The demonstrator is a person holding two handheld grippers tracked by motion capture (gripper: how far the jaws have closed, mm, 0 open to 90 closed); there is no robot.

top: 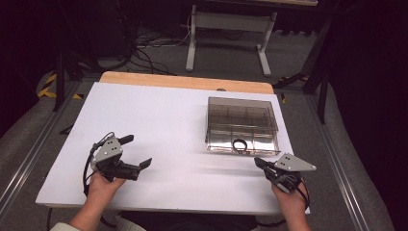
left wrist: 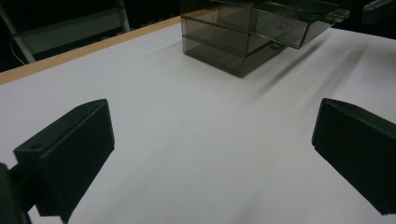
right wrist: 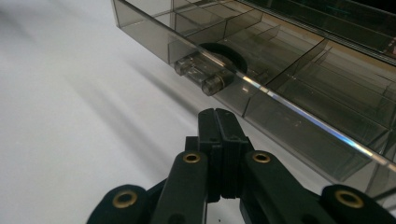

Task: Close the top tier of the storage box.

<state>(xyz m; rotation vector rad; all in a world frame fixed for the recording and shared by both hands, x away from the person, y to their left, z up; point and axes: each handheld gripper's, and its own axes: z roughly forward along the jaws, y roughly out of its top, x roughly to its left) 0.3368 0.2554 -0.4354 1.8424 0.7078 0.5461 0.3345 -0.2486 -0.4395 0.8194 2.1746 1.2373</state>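
Organizer box: sitting at the table's right side, lid seeming partly raised, its clear latch facing the right gripper.
Left gripper: resting wide open, well apart from the box.
Right gripper: closed on nothing, pointing at the latch, not touching.
Black ring: lying in a front compartment.
Progress: looking early; the box's handling is remaining.

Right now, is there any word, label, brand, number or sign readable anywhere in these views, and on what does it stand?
None can be read: the smoky plastic organizer box, the white table and both claws carry no legible text in any view.
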